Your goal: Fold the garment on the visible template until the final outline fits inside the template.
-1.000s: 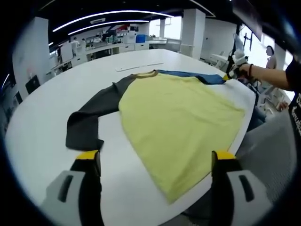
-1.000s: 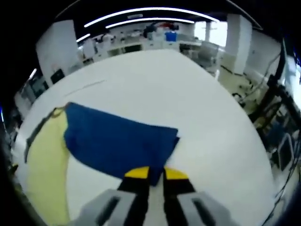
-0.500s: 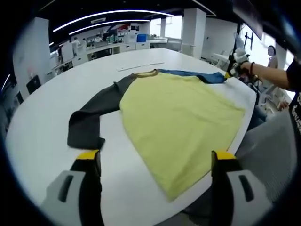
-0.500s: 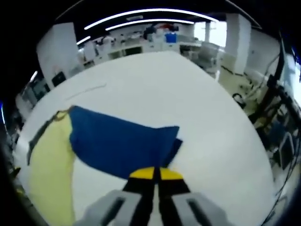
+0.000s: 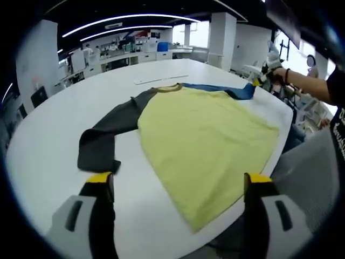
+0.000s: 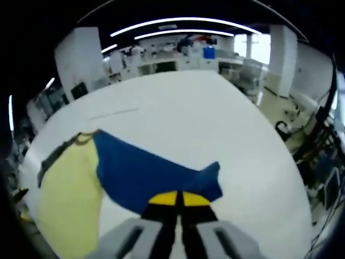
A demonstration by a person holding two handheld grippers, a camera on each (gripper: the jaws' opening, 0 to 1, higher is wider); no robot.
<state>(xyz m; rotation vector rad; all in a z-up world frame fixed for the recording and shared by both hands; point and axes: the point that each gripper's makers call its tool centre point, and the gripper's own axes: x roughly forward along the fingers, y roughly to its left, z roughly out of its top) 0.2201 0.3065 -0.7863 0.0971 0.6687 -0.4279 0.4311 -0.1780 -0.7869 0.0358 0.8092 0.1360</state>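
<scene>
While the right tongs (image 6: pixel 176 198) pinched the blue sleeve (image 6: pixel 151 172), the left tongs (image 5: pixel 175 186) stood spread above the surface (image 5: pixel 48 151). Folding that sleeve over the yellow shirt (image 5: pixel 207 143) probably came next.

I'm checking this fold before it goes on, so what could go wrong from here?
The right tongs pinch only the end of the blue sleeve, so it may slip free mid-fold. The yellow shirt body already overhangs the white table edge near the person, so pulling the sleeve might drag it off. The left tongs hang open and hold nothing, so the grey sleeve side could shift.
</scene>
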